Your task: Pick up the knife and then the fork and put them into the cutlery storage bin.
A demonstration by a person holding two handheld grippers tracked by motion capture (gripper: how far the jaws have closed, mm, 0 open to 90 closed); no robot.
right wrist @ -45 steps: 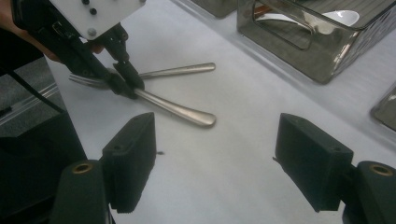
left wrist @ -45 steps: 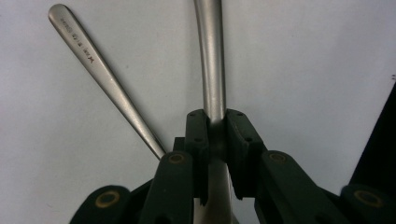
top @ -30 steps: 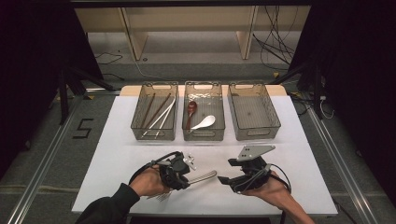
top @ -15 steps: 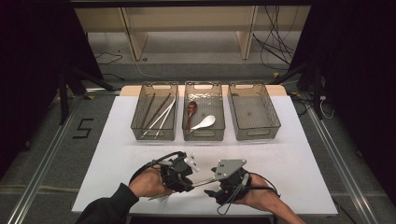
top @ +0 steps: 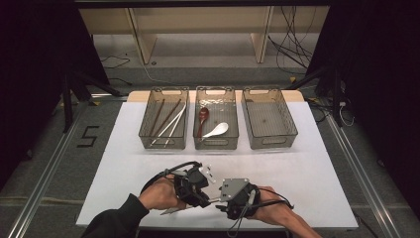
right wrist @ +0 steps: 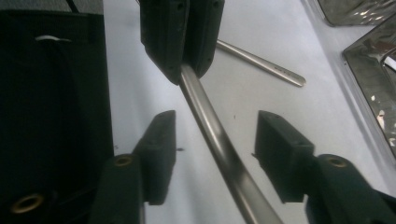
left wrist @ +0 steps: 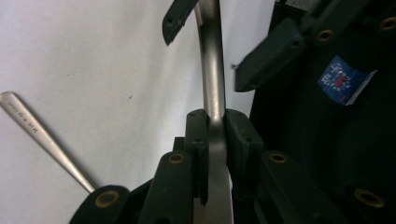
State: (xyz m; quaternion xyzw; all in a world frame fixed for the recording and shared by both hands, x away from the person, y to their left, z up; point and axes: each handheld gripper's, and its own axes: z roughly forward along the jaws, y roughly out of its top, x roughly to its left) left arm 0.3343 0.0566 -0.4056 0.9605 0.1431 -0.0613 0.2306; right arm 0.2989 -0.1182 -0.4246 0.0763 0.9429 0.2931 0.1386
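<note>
My left gripper (top: 199, 191) (left wrist: 215, 119) sits near the table's front edge, shut on the handle of a metal utensil (left wrist: 212, 79). The handle (right wrist: 212, 135) runs out from it and passes between the jaws of my right gripper (top: 224, 202) (right wrist: 219, 140). Those jaws have just been closing. They stand on either side of the handle with a gap on each side, so the pads do not press on it. A second metal utensil (left wrist: 32, 128) (right wrist: 261, 63) lies flat on the white table beside them.
Three clear bins stand in a row at the back. The left bin (top: 143, 134) holds chopsticks, the middle bin (top: 215, 91) a red-brown spoon (top: 203, 115) and a white spoon (top: 218, 130). The right bin (top: 270, 144) looks bare. White table (top: 317, 168) stretches right.
My right gripper has moved left, up to the left gripper, and its jaws have narrowed around the handle. The left gripper has stayed put.
</note>
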